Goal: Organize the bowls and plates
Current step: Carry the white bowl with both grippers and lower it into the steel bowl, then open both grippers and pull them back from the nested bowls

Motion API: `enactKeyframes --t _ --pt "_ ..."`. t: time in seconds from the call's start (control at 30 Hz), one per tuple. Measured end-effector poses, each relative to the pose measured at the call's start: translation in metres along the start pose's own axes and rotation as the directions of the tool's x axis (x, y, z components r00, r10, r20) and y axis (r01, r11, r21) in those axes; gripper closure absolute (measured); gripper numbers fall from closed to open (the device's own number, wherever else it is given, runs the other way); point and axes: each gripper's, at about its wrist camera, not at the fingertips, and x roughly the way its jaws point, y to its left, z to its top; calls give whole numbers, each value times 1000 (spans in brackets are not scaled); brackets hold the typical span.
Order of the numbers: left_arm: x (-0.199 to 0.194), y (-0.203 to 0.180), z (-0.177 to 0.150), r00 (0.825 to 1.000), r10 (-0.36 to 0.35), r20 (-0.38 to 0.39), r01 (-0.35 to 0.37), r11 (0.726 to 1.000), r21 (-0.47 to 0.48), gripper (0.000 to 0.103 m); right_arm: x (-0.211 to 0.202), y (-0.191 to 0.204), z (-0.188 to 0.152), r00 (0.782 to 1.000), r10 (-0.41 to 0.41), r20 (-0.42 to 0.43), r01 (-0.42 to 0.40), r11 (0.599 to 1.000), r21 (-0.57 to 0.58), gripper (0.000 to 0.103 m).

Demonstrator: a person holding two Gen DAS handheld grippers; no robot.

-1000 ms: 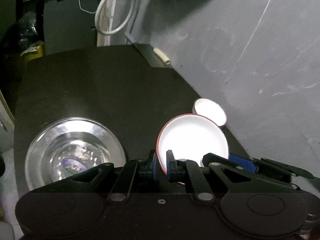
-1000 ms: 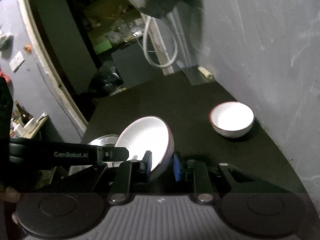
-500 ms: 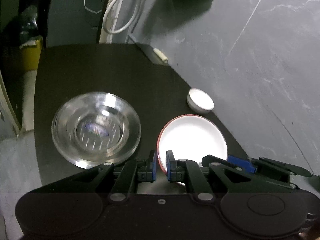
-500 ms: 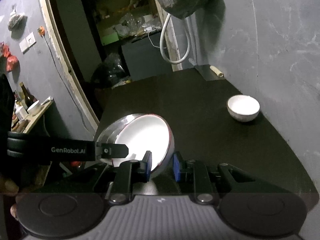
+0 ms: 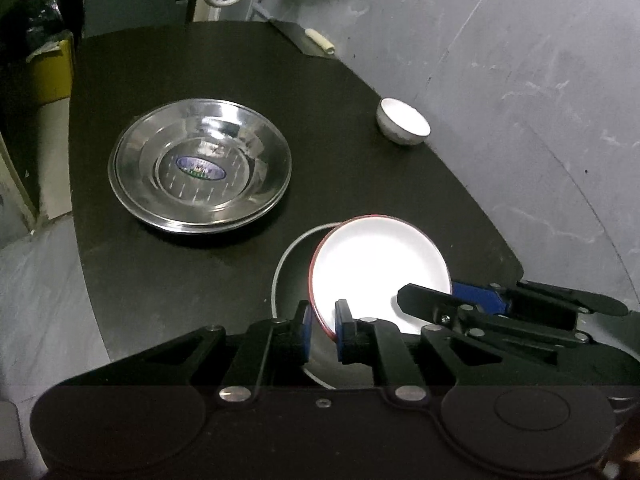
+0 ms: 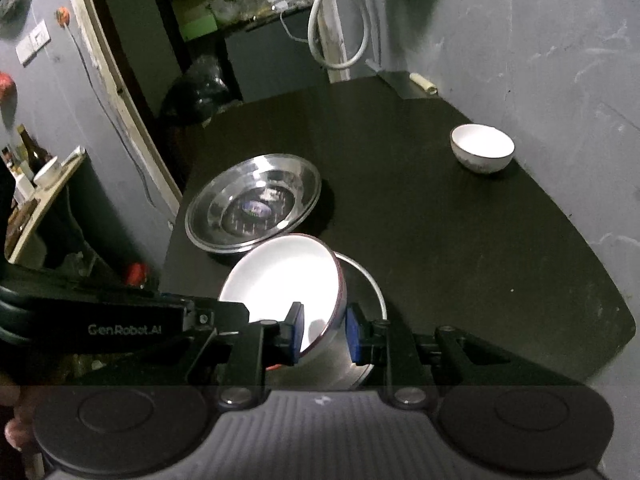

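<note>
Left wrist view, white red-rimmed bowl (image 5: pixel 376 268), glossy

Dim fisheye views, edges bowed, with harsh glare blowing out the white bowl (image 5: pixel 376 268).

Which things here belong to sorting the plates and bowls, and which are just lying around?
Job: red-rimmed white bowl, steel plate, steel dish under the bowl, small white bowl.
Lying about: white hose, bottles on side shelf.
</note>
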Motion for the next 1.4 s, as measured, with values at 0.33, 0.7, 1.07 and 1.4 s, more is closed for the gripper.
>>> enactKeyframes --t 0.33,0.7,1.07,1.4 --pt "18 2 6 996 4 -94 -7 999 -35 89 20 -8 10 994 8 -106 -13 999 -41 78" --pt "27 6 7 991 19 -134 -31 996 -86 89 32 -13 14 985 37 -169 -52 995 -85 78" --pt "27 7 10 991 38 -128 -51 994 -95 84 33 -16 17 986 59 -154 -74 993 -95 77" --pt "10 4 18 998 37 -58 -42 996 -75 61 15 -18 23 993 99 -57 -106 985 -136 71"
